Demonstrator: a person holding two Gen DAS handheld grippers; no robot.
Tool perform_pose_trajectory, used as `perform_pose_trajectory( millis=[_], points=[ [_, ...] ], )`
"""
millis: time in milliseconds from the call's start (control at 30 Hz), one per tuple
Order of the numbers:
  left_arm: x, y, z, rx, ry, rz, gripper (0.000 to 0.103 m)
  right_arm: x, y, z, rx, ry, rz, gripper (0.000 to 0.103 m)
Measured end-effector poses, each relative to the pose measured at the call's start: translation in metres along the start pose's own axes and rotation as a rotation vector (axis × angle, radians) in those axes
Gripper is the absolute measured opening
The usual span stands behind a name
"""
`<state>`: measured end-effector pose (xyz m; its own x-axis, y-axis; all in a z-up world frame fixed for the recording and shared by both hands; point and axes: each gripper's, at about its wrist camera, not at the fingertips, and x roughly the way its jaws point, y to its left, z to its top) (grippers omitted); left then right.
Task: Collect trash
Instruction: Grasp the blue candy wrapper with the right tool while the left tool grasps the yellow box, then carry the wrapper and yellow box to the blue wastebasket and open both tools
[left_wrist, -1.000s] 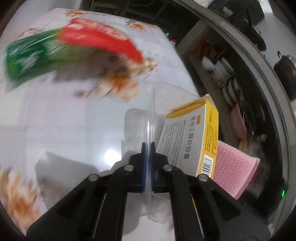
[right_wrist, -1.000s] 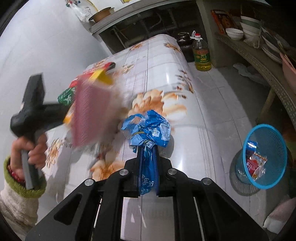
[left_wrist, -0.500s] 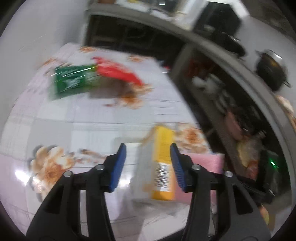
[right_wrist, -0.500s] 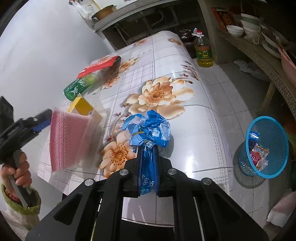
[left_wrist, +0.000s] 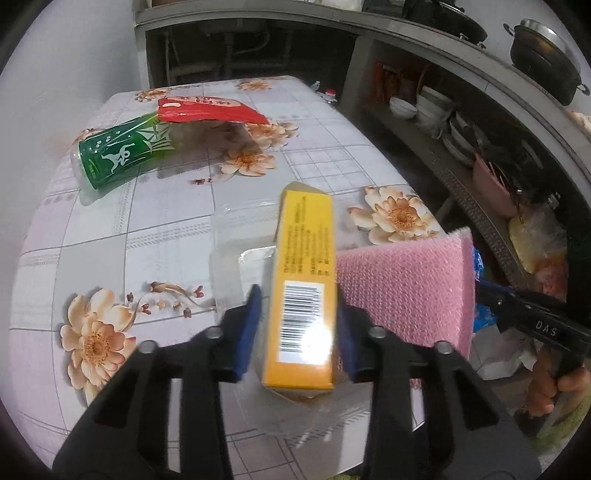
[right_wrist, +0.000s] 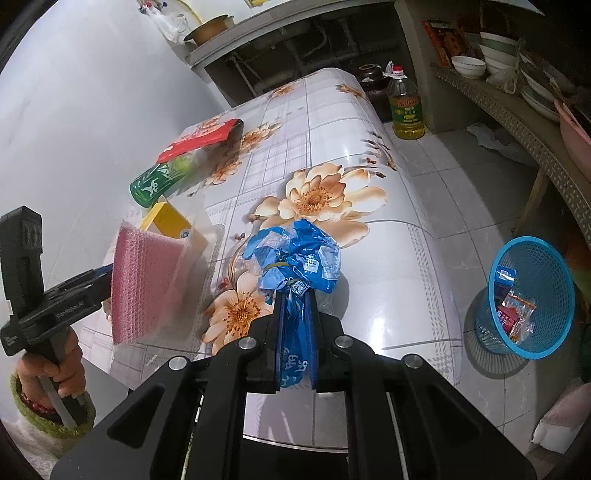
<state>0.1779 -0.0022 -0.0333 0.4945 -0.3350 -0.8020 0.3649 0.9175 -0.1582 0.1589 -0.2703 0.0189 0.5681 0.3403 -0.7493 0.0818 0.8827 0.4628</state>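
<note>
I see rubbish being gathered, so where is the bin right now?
The blue basket stands on the tiled floor at the right of the right wrist view, beyond the flowered table's edge, with a few wrappers already inside.

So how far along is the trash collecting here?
Done: a few wrappers lie in the blue basket on the floor. In hand: the right gripper is shut on the blue bag; the left gripper has just been closing its jaws around the yellow box, a gap showing at one pad. Left: pink bubble wrap, clear container, green bottle, red packet.
</note>
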Motion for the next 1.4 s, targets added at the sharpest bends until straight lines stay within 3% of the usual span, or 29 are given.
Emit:
perform_pose_trajectory(
  millis=[467,667,867,1000,1100,1267,1400],
  points=[
    [-0.055,-0.019,0.004,0.096,-0.178,0.118,0.028,-0.006,-0.001,0.001,0.014,-0.027,0.029,0.011],
    [-0.086,-0.043,0.02,0.122,-0.275,0.028,0.028,-0.03,-0.014,0.003,0.053,-0.097,0.037,0.011],
    [-0.09,-0.104,0.051,0.201,-0.306,-0.154,0.028,-0.08,-0.064,-0.004,0.169,-0.239,-0.036,0.011],
    [-0.065,-0.165,0.066,0.271,-0.262,-0.282,0.028,-0.11,-0.124,-0.024,0.317,-0.3,-0.132,0.011],
    [-0.028,-0.208,0.068,0.297,-0.162,-0.36,0.028,-0.123,-0.174,-0.046,0.449,-0.302,-0.214,0.011],
    [0.053,-0.273,0.061,0.336,0.056,-0.399,0.028,-0.113,-0.238,-0.087,0.637,-0.245,-0.257,0.011],
    [0.101,-0.31,0.054,0.367,0.155,-0.4,0.028,-0.089,-0.271,-0.097,0.723,-0.206,-0.24,0.011]
  ],
)
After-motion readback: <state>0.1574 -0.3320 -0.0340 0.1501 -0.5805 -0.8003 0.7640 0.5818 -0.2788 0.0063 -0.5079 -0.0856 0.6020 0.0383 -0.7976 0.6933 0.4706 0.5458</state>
